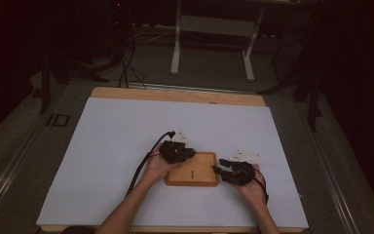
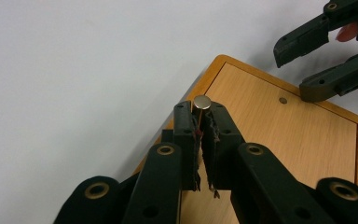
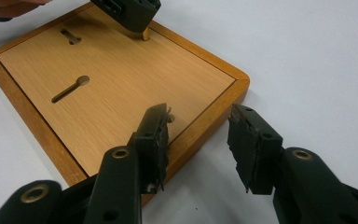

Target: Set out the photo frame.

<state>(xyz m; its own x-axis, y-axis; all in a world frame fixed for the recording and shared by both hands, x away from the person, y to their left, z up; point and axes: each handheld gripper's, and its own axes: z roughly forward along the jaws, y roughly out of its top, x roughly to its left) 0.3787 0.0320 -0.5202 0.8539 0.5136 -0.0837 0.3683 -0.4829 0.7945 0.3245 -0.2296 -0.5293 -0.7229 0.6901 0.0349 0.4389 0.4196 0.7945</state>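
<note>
Pin work looks partly done: our left gripper (image 2: 200, 122) is clamped on a brass-headed pin (image 2: 202, 102) at the near corner of the wooden plaque (image 3: 121, 84) (its shaft is hidden between the pads). Our right gripper (image 3: 199, 135) gapes wide, holding nothing, straddling the plaque's edge. Whether the pin goes in or comes out, we cannot tell.

1. The pin's (image 2: 201, 103) shaft is hidden between the left gripper's (image 2: 200, 122) closed jaws; its head shows at 12 o'clock.
2. In the right gripper view the wooden board's (image 3: 121, 79) near corner is covered by the right gripper's (image 3: 200, 135) jaw at 6 o'clock.
3. In the high view the keyhole slot (image 1: 192, 172) is too small to make out.
</note>
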